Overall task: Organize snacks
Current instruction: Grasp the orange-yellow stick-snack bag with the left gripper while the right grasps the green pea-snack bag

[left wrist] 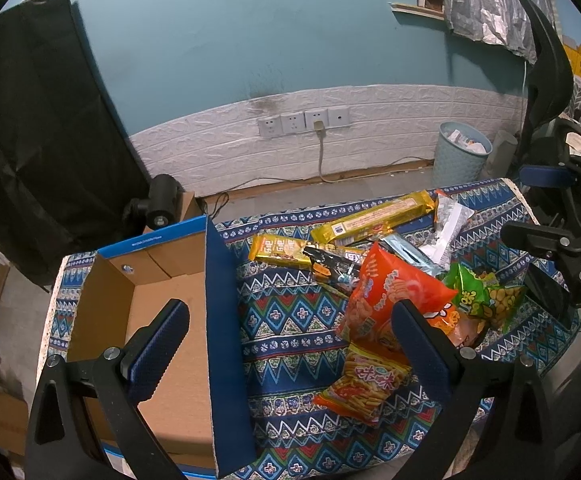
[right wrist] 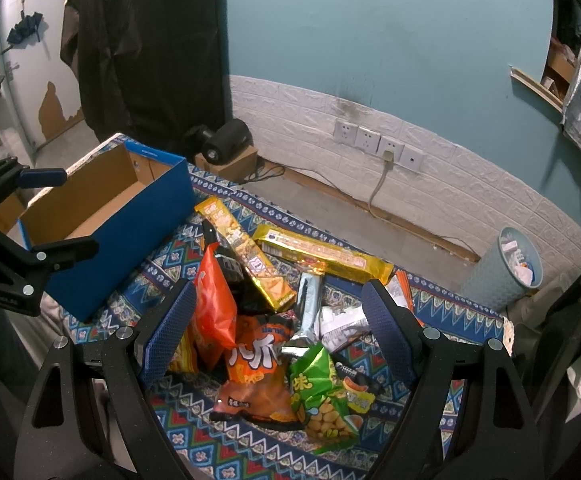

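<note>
A blue cardboard box point(left wrist: 214, 300), open and empty, stands at the left of the patterned tablecloth point(left wrist: 290, 312); it also shows in the right wrist view point(right wrist: 130, 232). A heap of snack packets lies to its right: an orange bag point(left wrist: 386, 292), a green bag point(left wrist: 486, 300), a small orange stick packet point(left wrist: 366, 384), gold bars point(left wrist: 374, 220). My left gripper point(left wrist: 290, 336) is open, above the box's right wall. My right gripper point(right wrist: 278, 320) is open above the heap, over an orange packet point(right wrist: 254, 372) and the green bag point(right wrist: 322, 396).
A grey waste bin point(left wrist: 460, 156) stands on the floor beyond the table's far right corner. Wall sockets point(left wrist: 302, 122) with a plugged cable are behind. A black cover point(left wrist: 38, 140) hangs at the left. A black chair point(left wrist: 546, 64) is at the right.
</note>
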The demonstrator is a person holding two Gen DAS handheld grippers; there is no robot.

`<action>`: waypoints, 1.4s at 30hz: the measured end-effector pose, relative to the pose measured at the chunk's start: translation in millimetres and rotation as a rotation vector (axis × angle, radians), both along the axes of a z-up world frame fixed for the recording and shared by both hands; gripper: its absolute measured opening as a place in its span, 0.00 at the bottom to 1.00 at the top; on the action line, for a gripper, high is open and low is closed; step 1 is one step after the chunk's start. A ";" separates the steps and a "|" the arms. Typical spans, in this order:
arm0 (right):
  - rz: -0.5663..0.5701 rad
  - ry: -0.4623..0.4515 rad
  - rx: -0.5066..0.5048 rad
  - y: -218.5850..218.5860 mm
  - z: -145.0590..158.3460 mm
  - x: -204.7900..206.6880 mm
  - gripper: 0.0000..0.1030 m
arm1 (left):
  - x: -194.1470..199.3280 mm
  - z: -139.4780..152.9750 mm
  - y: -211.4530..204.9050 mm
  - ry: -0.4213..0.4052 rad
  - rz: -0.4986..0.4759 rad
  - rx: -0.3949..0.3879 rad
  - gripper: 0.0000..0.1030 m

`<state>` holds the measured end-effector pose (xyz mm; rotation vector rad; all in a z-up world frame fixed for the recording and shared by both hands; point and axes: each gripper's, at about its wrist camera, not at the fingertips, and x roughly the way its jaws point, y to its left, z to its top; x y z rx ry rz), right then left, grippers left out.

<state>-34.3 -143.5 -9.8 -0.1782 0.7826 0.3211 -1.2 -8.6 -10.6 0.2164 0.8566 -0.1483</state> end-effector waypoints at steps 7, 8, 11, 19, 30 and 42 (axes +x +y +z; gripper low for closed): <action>-0.015 0.004 0.001 -0.3 0.4 0.4 0.81 | -0.3 -0.2 0.0 0.004 -0.005 -0.001 0.99; -0.015 0.005 0.000 -0.7 -0.3 0.2 0.81 | -0.5 -0.5 -0.2 0.005 -0.006 -0.001 0.99; -0.014 0.006 0.000 -0.8 -1.2 0.6 0.81 | -0.3 -0.2 -0.1 0.004 -0.005 -0.001 0.99; -0.011 0.022 -0.010 -2.1 -6.4 -1.9 0.81 | -0.3 -2.5 -1.6 0.009 -0.013 0.006 0.99; -0.011 0.130 -0.086 -3.7 -30.4 14.6 0.81 | 6.5 -33.5 -10.6 0.087 -0.064 0.034 0.99; -0.077 0.261 -0.132 -34.4 -69.6 31.6 0.81 | 14.1 -104.8 -23.6 0.310 -0.119 0.023 0.99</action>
